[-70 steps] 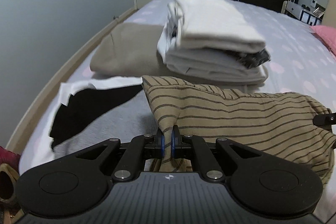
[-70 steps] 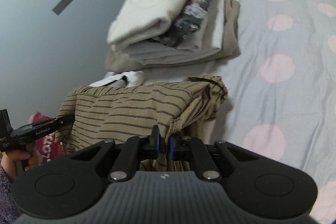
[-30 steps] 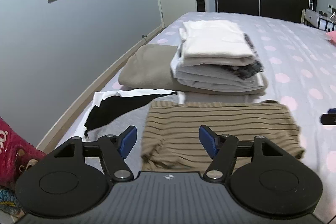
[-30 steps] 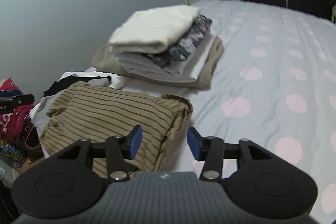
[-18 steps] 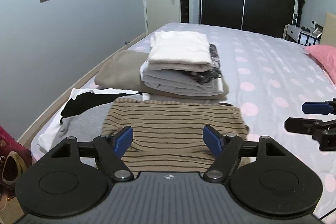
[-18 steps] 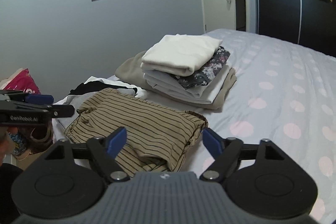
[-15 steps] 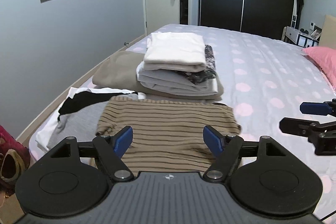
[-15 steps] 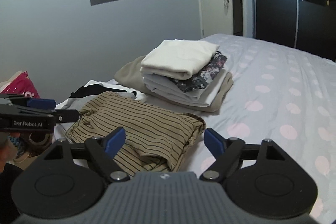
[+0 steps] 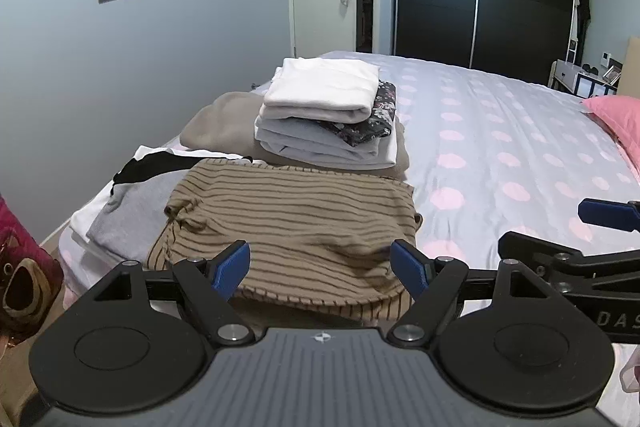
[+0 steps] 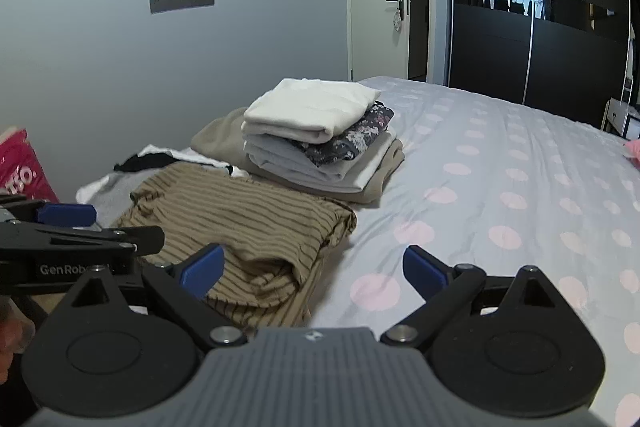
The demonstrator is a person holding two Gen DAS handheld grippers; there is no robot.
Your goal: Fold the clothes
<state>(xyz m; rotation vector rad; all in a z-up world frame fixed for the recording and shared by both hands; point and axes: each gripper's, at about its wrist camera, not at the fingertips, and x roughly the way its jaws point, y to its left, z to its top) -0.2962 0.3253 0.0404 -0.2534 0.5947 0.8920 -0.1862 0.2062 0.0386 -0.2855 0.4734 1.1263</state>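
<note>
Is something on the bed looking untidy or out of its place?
Mostly the striped top: its near right corner is bunched. The dark floral piece sticks out sideways from the folded stack. Unfolded black and white clothes lie crumpled by the left edge.

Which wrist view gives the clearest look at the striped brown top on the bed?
The left wrist view: the striped brown top lies centred and nearly whole. In the right wrist view it sits off to the left, seen obliquely, partly hidden behind the left gripper.

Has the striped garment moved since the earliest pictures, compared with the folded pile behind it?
Yes. The striped garment was lifted and pinched in both jaws; now it lies flat on the bed, before the folded pile.
</note>
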